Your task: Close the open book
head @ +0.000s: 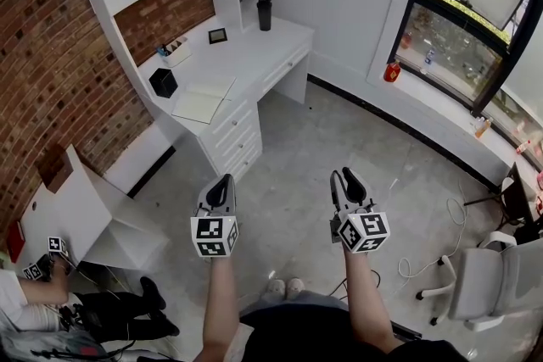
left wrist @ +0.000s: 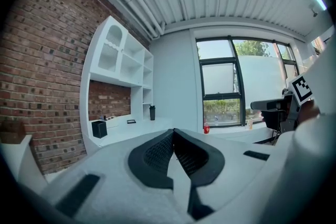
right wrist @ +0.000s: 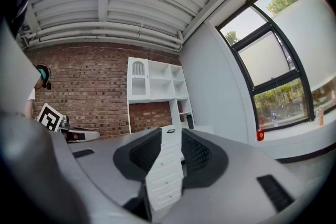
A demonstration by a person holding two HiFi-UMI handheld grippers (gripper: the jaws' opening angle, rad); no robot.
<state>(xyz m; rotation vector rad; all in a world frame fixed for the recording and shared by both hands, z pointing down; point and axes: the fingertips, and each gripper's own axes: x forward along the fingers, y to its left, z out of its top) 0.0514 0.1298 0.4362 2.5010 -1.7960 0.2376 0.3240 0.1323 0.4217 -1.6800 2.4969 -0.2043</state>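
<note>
While the open book (head: 202, 100) lies on the white bench (head: 254, 55) well ahead, left gripper (head: 224, 181) is closed on nothing, right gripper (head: 347, 176) parted, empty.

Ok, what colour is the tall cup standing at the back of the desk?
The cup is black; the head view shows it best.

No legible words, brands or numbers anywhere, only black-and-white square code markers, without letters or digits, on the cube (head: 214, 236) of the left hand-held gripper (head: 225, 182) and on that of the right hand-held gripper (head: 347, 178).
</note>
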